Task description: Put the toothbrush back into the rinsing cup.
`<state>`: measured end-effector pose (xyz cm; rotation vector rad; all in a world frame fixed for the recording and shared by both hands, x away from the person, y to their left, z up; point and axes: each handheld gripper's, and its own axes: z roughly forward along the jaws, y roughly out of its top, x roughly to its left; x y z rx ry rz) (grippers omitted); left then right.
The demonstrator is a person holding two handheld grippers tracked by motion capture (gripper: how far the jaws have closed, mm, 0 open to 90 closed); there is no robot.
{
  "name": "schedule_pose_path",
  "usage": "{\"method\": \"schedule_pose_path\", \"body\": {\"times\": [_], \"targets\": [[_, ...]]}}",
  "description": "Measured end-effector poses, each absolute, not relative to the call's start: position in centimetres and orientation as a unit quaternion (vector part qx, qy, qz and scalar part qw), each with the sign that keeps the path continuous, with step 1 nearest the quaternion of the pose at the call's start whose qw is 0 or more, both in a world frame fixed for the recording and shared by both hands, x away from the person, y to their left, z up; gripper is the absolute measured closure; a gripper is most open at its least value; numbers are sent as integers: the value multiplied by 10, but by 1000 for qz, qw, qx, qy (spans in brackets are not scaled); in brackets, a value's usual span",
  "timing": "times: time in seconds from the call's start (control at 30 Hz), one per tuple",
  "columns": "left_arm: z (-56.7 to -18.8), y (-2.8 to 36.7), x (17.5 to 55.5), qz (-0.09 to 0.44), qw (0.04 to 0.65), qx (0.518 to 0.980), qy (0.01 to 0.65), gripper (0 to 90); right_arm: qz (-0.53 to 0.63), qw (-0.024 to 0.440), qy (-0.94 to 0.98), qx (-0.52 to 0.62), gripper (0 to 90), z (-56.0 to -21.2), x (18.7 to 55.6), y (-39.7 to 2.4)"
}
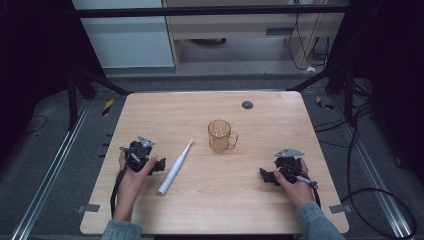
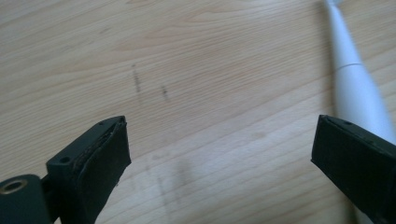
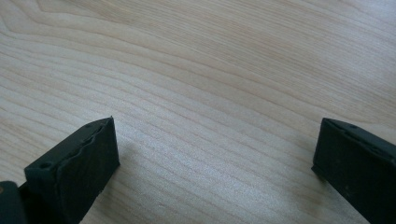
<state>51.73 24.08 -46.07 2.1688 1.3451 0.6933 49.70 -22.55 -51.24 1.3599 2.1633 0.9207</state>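
One toothbrush [image 1: 176, 167] lower-left of centre, one amber mug [image 1: 220, 136] centre; my left tongs [image 1: 159, 165] and right tongs [image 1: 265, 175] both gape wide, probably empty.

The desk [image 1: 210, 210] is showing a pale, light-wood colour with wavy brown grain lines running across it, and a small dark grey disc [image 1: 247, 105] is sitting toward its 12 o'clock edge. The toothbrush [image 1: 175, 168] is looking plain white all over. The mug [image 1: 220, 136] is glowing a clear amber-orange. Both the left hand-held gripper [image 1: 159, 165] and the right hand-held gripper [image 1: 263, 175] are showing matte black, each topped with a light grey plate. The person's sleeves are showing faded blue denim.
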Motion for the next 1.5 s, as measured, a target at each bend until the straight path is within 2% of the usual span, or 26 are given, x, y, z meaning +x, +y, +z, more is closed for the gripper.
{"method": "schedule_pose_path", "body": {"times": [0.4, 0.53, 0.97, 1.13, 1.5], "targets": [[-450, 207, 510, 239, 257, 817, 458, 43, 331, 211, 778, 490, 3, -512, 497, -225], [-450, 192, 508, 235, 240, 831, 443, 108, 330, 213, 780, 487, 3, -513, 497, -226], [-448, 178, 509, 202, 215, 850, 436, 100, 331, 213, 777, 491, 4, -513, 497, -225], [-444, 170, 516, 193, 211, 856, 430, 125, 330, 213, 777, 491, 4, -513, 497, -225], [-457, 171, 532, 158, 192, 859, 447, 341, 330, 213, 777, 492, 4, -513, 498, -225]]}}
